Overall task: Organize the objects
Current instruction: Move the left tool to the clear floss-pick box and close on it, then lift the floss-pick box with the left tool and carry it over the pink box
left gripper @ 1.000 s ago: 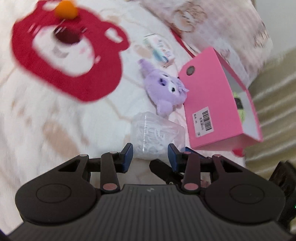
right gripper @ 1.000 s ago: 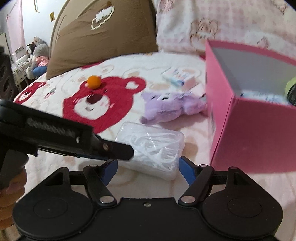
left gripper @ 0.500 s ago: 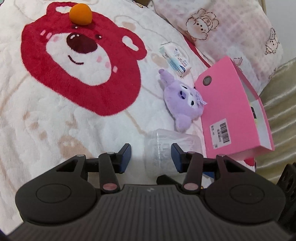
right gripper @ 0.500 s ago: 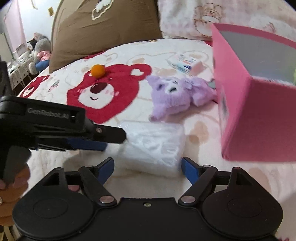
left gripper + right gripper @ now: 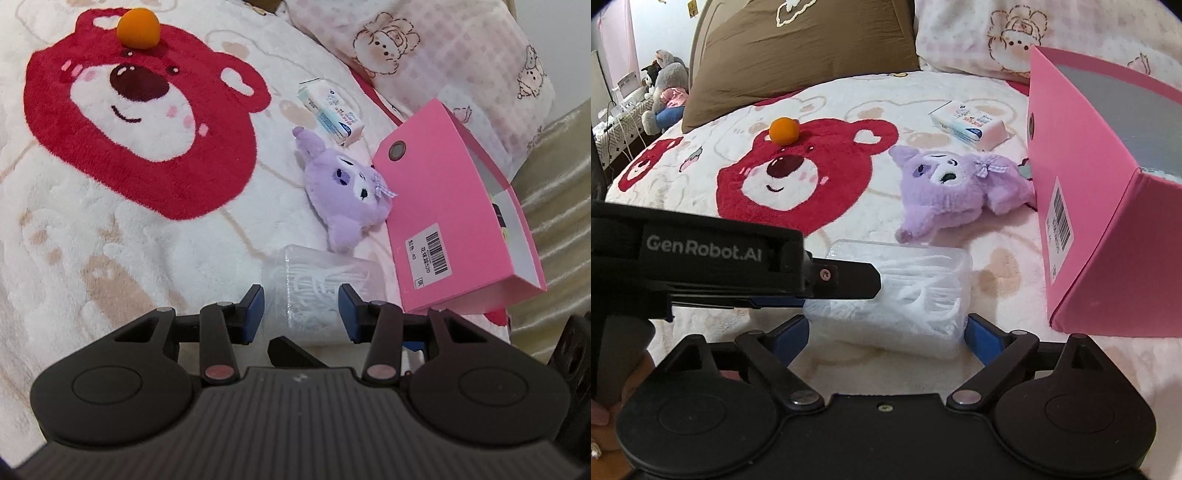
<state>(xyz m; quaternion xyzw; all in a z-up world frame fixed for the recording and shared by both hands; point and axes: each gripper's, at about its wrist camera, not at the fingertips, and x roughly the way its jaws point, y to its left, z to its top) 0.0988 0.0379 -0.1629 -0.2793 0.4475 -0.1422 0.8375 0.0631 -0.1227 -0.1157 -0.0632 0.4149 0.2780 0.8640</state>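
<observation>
On the white plush bedspread [image 5: 713, 162] with its big red bear face, a clear plastic box of white floss picks [image 5: 908, 284] lies near the open pink cardboard box [image 5: 1108, 229], with both tools crowded onto it. The right gripper [image 5: 886, 332] has just been opening and now stands spread wide, its blue pads on either side of the near edge of the clear box but seemingly not pressing it. The left gripper [image 5: 301, 308] reaches in from the side; its jaws sit fairly narrow, having just closed a little, and the left wrist view shows the end of the clear box between its blue pads, though I cannot tell whether they bite it or merely flank it. The likeliest trouble is a handover gap: if neither tool truly grips, the slick, rounded plastic may slide on the soft fleece or tip as it is lifted. A pinch at one end only would let the far end sag and twist out. A hard squeeze could pop the lid and scatter picks. The two tools also sit close enough to knock together. The purple plush toy [image 5: 945, 192] lies against the pink box wall, near the likely path, and could be dragged along, while the small white packet [image 5: 967, 125] and orange ball [image 5: 783, 131] lie well apart.
</observation>
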